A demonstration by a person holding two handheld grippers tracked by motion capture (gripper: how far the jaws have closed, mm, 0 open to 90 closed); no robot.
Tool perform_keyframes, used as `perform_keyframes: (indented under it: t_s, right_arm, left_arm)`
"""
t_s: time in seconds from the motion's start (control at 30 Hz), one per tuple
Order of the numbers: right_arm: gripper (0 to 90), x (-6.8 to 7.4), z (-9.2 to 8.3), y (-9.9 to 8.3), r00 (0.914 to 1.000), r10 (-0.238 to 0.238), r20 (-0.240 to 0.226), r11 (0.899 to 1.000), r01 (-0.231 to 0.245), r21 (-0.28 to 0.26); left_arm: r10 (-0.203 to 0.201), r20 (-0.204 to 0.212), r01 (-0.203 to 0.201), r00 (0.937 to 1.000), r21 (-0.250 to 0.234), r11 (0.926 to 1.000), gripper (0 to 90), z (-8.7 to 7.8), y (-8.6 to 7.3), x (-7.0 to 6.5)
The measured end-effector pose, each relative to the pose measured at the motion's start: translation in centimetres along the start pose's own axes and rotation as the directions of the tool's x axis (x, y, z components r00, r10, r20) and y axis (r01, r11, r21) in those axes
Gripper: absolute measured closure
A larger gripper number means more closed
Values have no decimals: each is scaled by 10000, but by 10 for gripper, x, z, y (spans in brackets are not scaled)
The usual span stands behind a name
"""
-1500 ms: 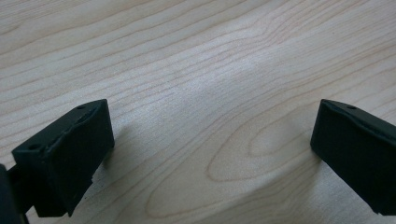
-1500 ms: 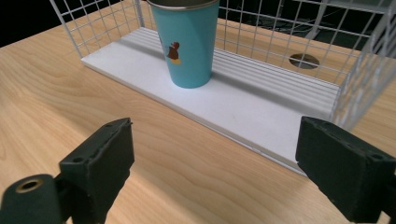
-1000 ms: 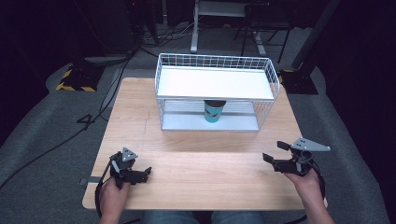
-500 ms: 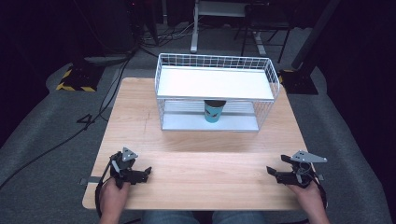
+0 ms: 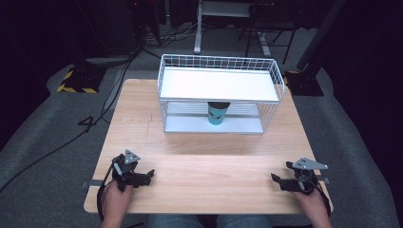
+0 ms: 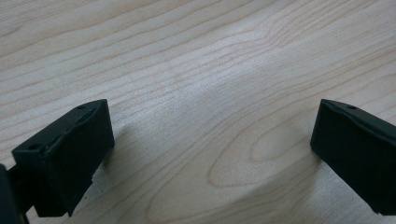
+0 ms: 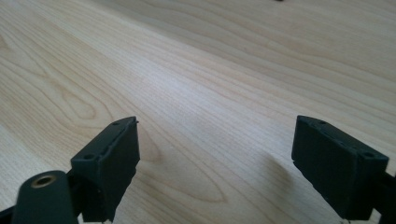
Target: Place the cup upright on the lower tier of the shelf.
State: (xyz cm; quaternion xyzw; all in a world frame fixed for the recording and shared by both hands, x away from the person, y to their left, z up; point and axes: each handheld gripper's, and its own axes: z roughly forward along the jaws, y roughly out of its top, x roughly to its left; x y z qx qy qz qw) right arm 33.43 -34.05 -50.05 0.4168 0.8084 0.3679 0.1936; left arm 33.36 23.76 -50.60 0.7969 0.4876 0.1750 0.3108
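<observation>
- Dark floor and grey matting surround one pale wood tabletop [image 5: 199,142].
- One white wire rack [image 5: 218,95] stands at the tabletop's far middle, with a white upper shelf and a grey lower shelf.
- One teal cup [image 5: 218,113] with a dark rim stands upright on the rack's lower shelf, near its front edge; its dark printed mark is too small to read.
- Two tools sit at the near edge, well apart from the rack: left tool [image 5: 148,176] toward the near-left corner, right tool [image 5: 277,179] toward the near-right.
- Both have jaws spread wide over bare wood, gripping nothing.
</observation>
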Motion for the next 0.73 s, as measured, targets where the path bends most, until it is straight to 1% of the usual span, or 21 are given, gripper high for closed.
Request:
perform_keyframes:
  t_s: [0.13, 0.17, 0.27, 0.33, 0.57, 0.73]
  right_arm:
    - [147, 2, 5, 0, 9999, -121, -31, 9995, 122, 282]
    - [147, 1, 6, 0, 9999, -75, -70, 9995, 77, 307]
    - [132, 0, 7, 1, 10000, 54, 57, 9994, -55, 331]
    - [96, -1, 8, 1, 9997, 186, 156, 9989, -193, 424]
    - [92, -1, 8, 1, 9996, 178, 213, 9988, -187, 443]
    - [91, -2, 7, 0, 9999, 100, 141, 9990, -106, 444]
  left_arm:
    - [-3, -1, 3, 10000, -1, 10000, 0, 0, 0, 0]
    - [-3, 1, 3, 10000, -1, 10000, 0, 0, 0, 0]
    - [-3, -1, 3, 10000, -3, 10000, 0, 0, 0, 0]
    - [-2, 1, 2, 10000, -4, 10000, 0, 0, 0, 0]
    - [-5, 1, 5, 10000, -7, 10000, 0, 0, 0, 0]
    - [-3, 0, 3, 10000, -3, 10000, 0, 0, 0, 0]
